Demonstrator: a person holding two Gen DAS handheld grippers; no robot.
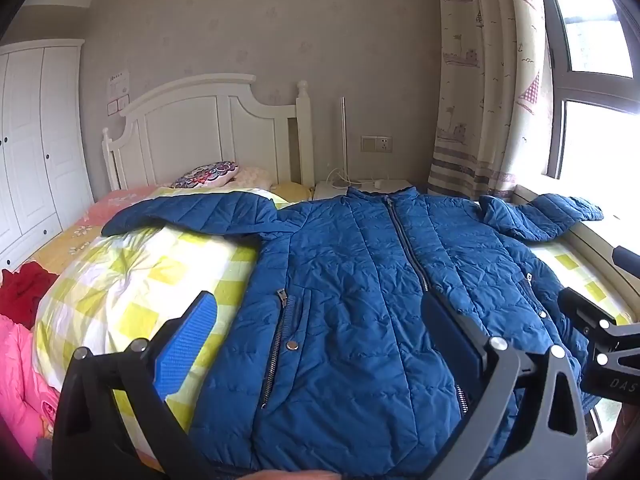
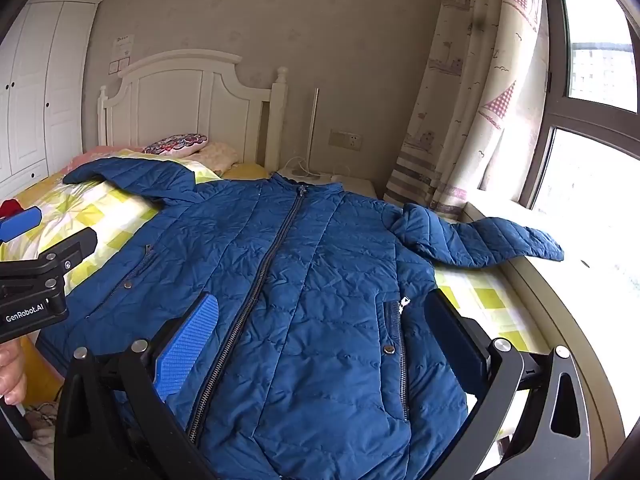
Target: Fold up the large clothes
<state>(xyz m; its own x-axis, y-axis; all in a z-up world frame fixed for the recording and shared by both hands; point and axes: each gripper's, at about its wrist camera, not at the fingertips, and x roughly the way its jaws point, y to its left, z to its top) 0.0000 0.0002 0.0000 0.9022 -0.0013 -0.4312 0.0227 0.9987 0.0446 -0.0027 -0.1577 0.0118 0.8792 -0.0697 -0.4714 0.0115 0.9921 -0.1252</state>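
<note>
A blue quilted jacket [image 1: 360,280] lies flat, front up and zipped, on the bed, with both sleeves spread out. It also shows in the right wrist view [image 2: 320,280]. Its right sleeve [image 2: 480,236] reaches onto the window sill. My left gripper [image 1: 320,320] is open and empty, above the jacket's lower left half. My right gripper [image 2: 320,320] is open and empty, above the jacket's lower right half. Each gripper shows at the edge of the other's view: the right one [image 1: 592,328], the left one [image 2: 40,256].
The jacket lies on a yellow-checked quilt [image 1: 140,272]. A red garment [image 1: 20,292] and a pink garment [image 1: 20,372] lie at the left. A white headboard [image 1: 208,132], pillows [image 1: 208,174] and a nightstand [image 1: 360,188] stand behind. The window sill [image 2: 560,280] runs along the right.
</note>
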